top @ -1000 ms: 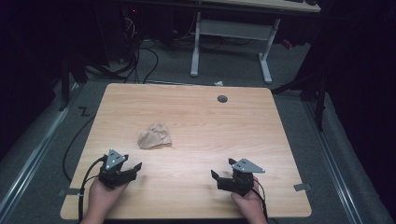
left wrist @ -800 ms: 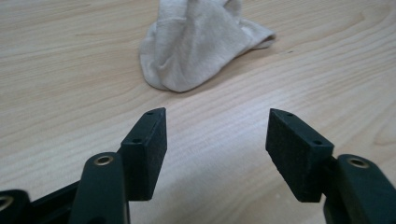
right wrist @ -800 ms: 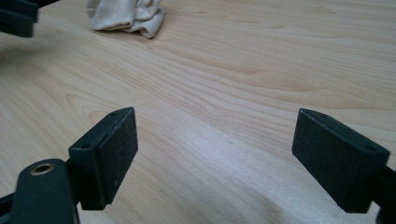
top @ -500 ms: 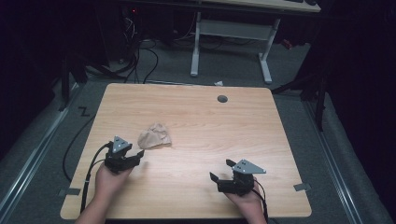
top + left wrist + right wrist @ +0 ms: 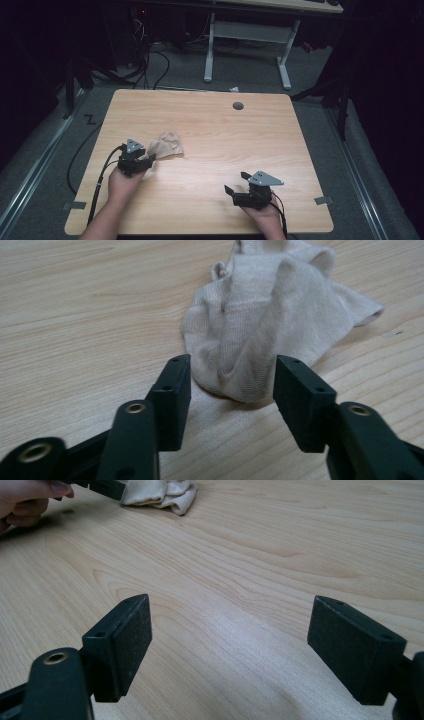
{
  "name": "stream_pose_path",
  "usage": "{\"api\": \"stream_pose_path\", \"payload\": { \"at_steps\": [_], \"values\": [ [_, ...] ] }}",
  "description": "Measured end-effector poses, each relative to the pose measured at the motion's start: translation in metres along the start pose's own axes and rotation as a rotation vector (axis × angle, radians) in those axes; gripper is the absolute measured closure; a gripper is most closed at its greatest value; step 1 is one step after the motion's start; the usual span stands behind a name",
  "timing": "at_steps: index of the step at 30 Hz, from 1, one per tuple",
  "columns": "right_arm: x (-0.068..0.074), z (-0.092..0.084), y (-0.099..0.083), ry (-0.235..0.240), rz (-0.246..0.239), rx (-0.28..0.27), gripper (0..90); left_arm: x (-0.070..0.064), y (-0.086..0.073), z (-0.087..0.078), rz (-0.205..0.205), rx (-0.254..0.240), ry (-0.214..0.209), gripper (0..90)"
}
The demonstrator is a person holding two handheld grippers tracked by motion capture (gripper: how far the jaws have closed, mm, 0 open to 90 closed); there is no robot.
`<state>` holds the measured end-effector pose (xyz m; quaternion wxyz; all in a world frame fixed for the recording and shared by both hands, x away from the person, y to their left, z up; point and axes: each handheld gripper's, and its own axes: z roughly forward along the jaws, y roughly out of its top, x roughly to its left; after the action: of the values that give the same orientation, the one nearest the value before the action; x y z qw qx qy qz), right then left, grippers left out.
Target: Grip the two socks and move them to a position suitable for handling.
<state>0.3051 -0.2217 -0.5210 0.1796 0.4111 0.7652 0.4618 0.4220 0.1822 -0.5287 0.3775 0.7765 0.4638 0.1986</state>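
Observation:
A crumpled beige cloth (image 5: 166, 145) lies on the left half of the wooden table (image 5: 225, 130). My left gripper (image 5: 148, 161) sits at the cloth's near-left edge. In the left gripper view the cloth (image 5: 270, 325) has its near fold between the two black jaws. The left gripper (image 5: 235, 375) has just been closing its jaws, and a gap still shows on each side of the fold. My right gripper (image 5: 235, 182) rests near the table's front right, open wide (image 5: 227, 625) over bare wood. Its view shows the cloth (image 5: 160, 494) far off, beside the other hand.
A grey round grommet (image 5: 238, 106) sits near the table's far edge. Behind the table stands a white desk frame (image 5: 245, 35), with cables on the dark floor. Grey tape tabs (image 5: 323, 200) stick out at the front corners.
My left hand has moved forward and a little right, from the table's front left up to the cloth. Its jaws have narrowed around the cloth's edge. The right hand has stayed put.

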Motion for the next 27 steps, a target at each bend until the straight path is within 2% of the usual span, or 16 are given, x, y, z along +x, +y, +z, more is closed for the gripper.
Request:
{"api": "stream_pose_path", "payload": {
  "at_steps": [3, 8, 10, 15, 21, 27],
  "values": [
    [0.000, -0.001, 0.000, 0.003, 0.001, 0.000, 19.5, -0.004, 0.000, 0.001, 0.019, -0.010, -0.002, 60.2],
    [-0.001, -0.001, 0.000, 0.004, 0.000, 0.000, 22.2, -0.005, 0.000, 0.000, 0.019, -0.022, -0.009, 82.1],
    [-0.001, -0.002, -0.001, 0.004, 0.005, -0.004, 24.0, -0.007, 0.000, -0.002, 0.025, -0.028, -0.014, 85.8],
    [-0.002, -0.003, -0.002, -0.004, 0.010, -0.015, 27.8, -0.014, 0.001, -0.008, 0.061, -0.047, -0.012, 86.8],
    [-0.003, -0.005, -0.003, -0.008, 0.013, -0.029, 29.9, -0.022, 0.002, -0.019, 0.078, -0.083, -0.019, 86.8],
    [-0.003, -0.005, -0.003, -0.024, 0.013, -0.036, 32.1, -0.028, -0.003, -0.031, 0.071, -0.115, -0.050, 86.8]
  ]
}}
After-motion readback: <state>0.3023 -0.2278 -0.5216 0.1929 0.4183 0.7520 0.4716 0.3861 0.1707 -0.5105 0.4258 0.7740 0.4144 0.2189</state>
